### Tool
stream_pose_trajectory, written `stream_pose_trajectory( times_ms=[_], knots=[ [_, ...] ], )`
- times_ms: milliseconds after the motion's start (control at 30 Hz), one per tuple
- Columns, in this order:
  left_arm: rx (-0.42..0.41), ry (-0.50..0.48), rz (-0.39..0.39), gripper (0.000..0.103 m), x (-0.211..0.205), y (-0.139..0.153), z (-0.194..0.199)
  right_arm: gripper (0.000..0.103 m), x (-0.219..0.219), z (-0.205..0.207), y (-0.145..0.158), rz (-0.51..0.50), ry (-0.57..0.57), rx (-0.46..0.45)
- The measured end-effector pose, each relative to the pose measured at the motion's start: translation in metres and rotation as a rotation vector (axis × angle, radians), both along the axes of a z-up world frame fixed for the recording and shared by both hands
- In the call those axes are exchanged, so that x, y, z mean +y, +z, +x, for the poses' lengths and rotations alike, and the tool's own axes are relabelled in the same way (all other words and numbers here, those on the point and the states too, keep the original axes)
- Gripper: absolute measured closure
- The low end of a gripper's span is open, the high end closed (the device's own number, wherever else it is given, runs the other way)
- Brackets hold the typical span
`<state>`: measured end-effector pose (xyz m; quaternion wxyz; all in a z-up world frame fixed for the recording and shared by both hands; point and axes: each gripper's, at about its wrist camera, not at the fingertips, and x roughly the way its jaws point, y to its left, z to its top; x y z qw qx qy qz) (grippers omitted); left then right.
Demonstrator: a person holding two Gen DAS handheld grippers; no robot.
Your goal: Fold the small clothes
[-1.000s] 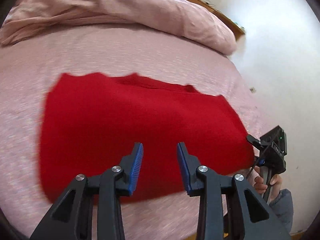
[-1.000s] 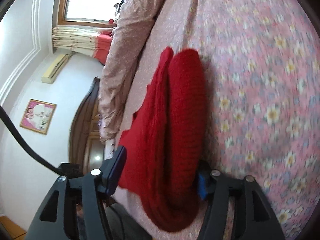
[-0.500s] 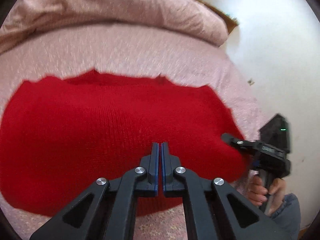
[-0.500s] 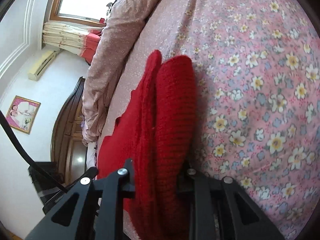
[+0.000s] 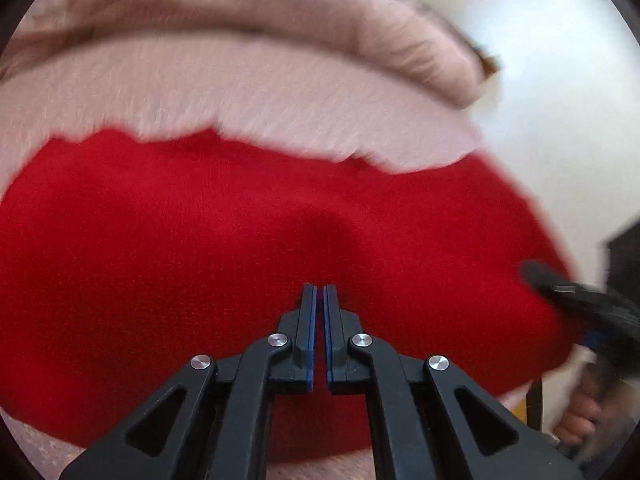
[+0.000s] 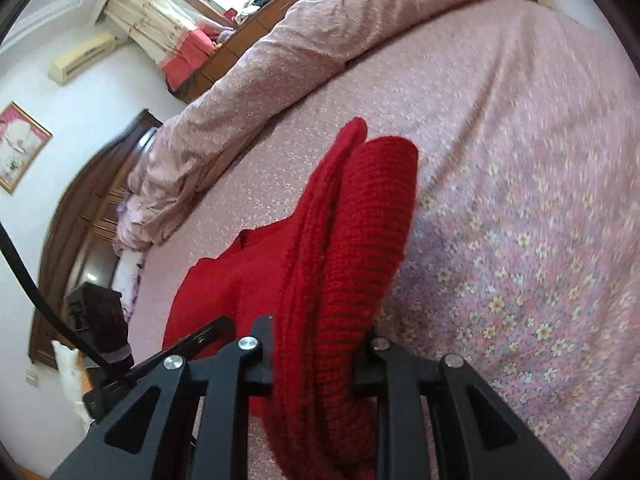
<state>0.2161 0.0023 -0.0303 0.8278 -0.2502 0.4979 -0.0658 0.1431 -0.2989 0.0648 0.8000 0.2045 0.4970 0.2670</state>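
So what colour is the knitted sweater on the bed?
Bright red all over. The sweater shows sharpest in the right wrist view, where you can see its ribbed knit.

Sweater (image 5: pixel 200 260) lies on the bed (image 5: pixel 280 96), spread before the left claw (image 5: pixel 319 292). Behind it, a duvet (image 5: pixel 240 12) runs along the bed's far side. At the sweater's right end, its folded layers (image 6: pixel 344 264) pass between the right claw's (image 6: pixel 320 364) fingers. A wardrobe (image 6: pixel 76 232) stands beyond the bed.
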Motion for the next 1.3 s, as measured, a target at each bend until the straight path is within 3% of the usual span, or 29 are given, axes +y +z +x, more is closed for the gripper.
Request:
stream_pose_trajectory(
  times_ms=[67,133,267,333,400,467,567,667,767,833,900,1033,1200,1300],
  knots=[
    [0.005,0.027,-0.095,0.103,0.01,-0.015,0.006,0.082,0.008,0.001,0.01,-0.032,0.004,0.007],
    [0.011,0.033,-0.13,0.103,0.014,-0.014,0.005,0.082,0.013,-0.005,0.019,-0.089,0.0,-0.001],
    [0.003,-0.003,-0.07,0.103,0.009,-0.003,-0.003,0.082,0.046,-0.006,0.048,-0.173,0.025,-0.025],
    [-0.03,0.02,-0.103,0.103,0.016,0.011,-0.013,0.082,0.06,-0.006,0.059,-0.203,0.03,-0.032],
    [-0.089,0.063,-0.087,0.103,0.022,0.022,-0.016,0.082,0.072,-0.01,0.071,-0.242,0.052,-0.068],
    [-0.056,0.112,-0.106,0.103,0.029,0.011,-0.004,0.082,0.079,-0.012,0.076,-0.261,0.071,-0.085],
    [0.001,0.092,-0.181,0.103,0.029,-0.019,0.016,0.082,0.077,-0.013,0.074,-0.256,0.086,-0.093],
    [-0.008,0.047,-0.08,0.103,0.017,0.001,0.013,0.082,0.067,-0.011,0.063,-0.254,0.068,-0.079],
    [-0.075,0.046,-0.183,0.103,0.022,0.023,-0.003,0.082,0.052,-0.005,0.054,-0.214,0.038,-0.034],
    [-0.034,0.039,-0.138,0.103,0.013,0.013,-0.006,0.082,0.044,-0.001,0.052,-0.192,0.028,-0.017],
    [-0.006,0.045,-0.16,0.102,0.014,-0.006,-0.005,0.082,0.045,-0.002,0.05,-0.195,0.03,-0.009],
    [0.011,0.052,-0.242,0.102,0.03,0.001,-0.007,0.082,0.059,-0.009,0.054,-0.253,0.038,-0.037],
    [-0.022,0.07,-0.335,0.102,0.087,0.033,-0.042,0.082,0.08,-0.008,0.076,-0.31,0.028,-0.029],
    [-0.052,0.108,-0.312,0.102,0.135,0.045,-0.066,0.082,0.11,-0.011,0.091,-0.402,0.044,-0.057]
  ],
)
